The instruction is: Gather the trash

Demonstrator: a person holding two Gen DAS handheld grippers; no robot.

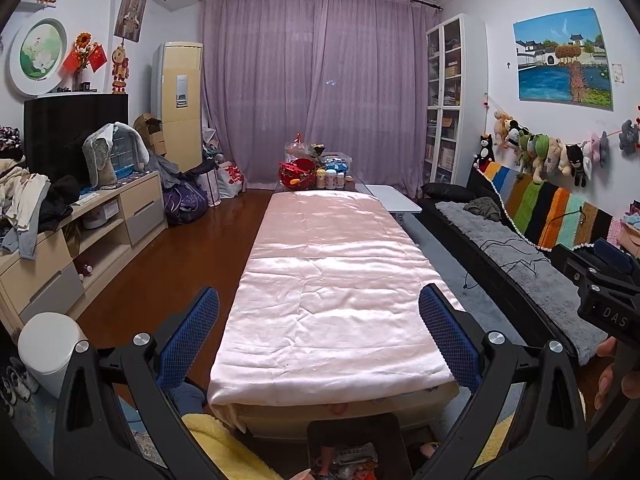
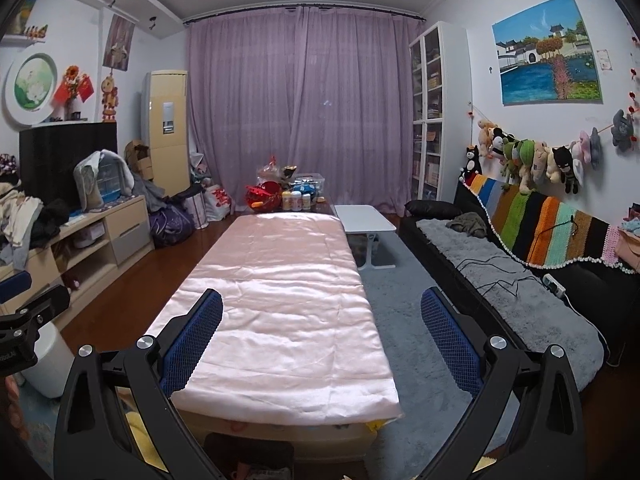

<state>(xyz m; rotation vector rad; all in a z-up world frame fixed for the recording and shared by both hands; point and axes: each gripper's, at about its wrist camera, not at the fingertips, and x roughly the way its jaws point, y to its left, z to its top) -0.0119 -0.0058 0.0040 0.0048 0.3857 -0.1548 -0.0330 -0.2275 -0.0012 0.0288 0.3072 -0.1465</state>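
Crumpled wrappers lie on a small dark stool at the near end of the long table, right below my left gripper. That gripper is open, its blue pads spread wide with nothing between them, held above the pink satin cloth. In the right wrist view my right gripper is also open and empty over the same cloth. The stool shows only as a dark edge at the bottom. A white bin stands on the floor to the left, also visible as the bin from the right wrist.
Bottles and a red basket crowd the table's far end. A black sofa with a grey throw runs along the right, a cluttered TV cabinet along the left. A small white side table stands on the grey rug. A hand holds the other gripper's frame.
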